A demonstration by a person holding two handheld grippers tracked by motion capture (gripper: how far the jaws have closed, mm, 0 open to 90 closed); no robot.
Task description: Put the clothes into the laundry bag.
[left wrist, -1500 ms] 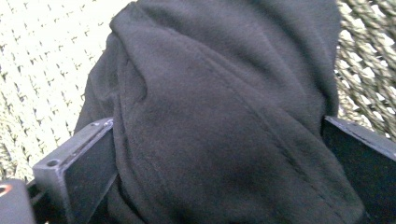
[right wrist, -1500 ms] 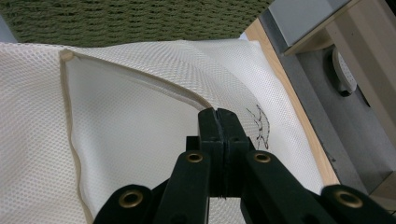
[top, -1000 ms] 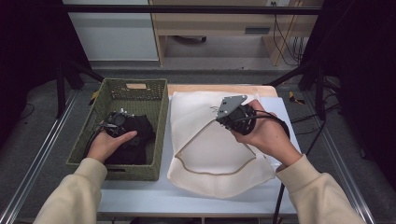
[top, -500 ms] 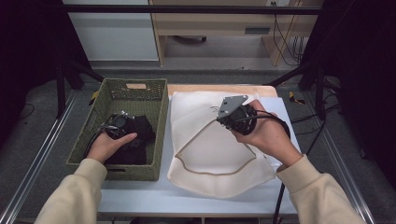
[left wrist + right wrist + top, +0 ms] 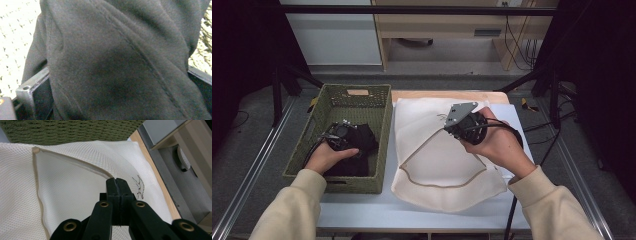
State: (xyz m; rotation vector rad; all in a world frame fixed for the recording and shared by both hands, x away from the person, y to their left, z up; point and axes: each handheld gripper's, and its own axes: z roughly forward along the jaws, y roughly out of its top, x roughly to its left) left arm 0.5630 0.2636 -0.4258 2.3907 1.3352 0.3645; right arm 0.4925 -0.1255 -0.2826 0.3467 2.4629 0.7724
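Gripping 2 fabrics at the desk: a black garment (image 5: 357,150) and a white mesh laundry bag (image 5: 437,155).
Left gripper (image 5: 341,136), inside the green woven basket (image 5: 377,120) at the desk's left edge, grasps the garment; right gripper (image 5: 117,185), jaws clenched, pinches the bag's trimmed opening mid-desk.

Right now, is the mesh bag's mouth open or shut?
Open: the right gripper pinches the mesh bag at its trimmed edge, lifted off the layer beneath.
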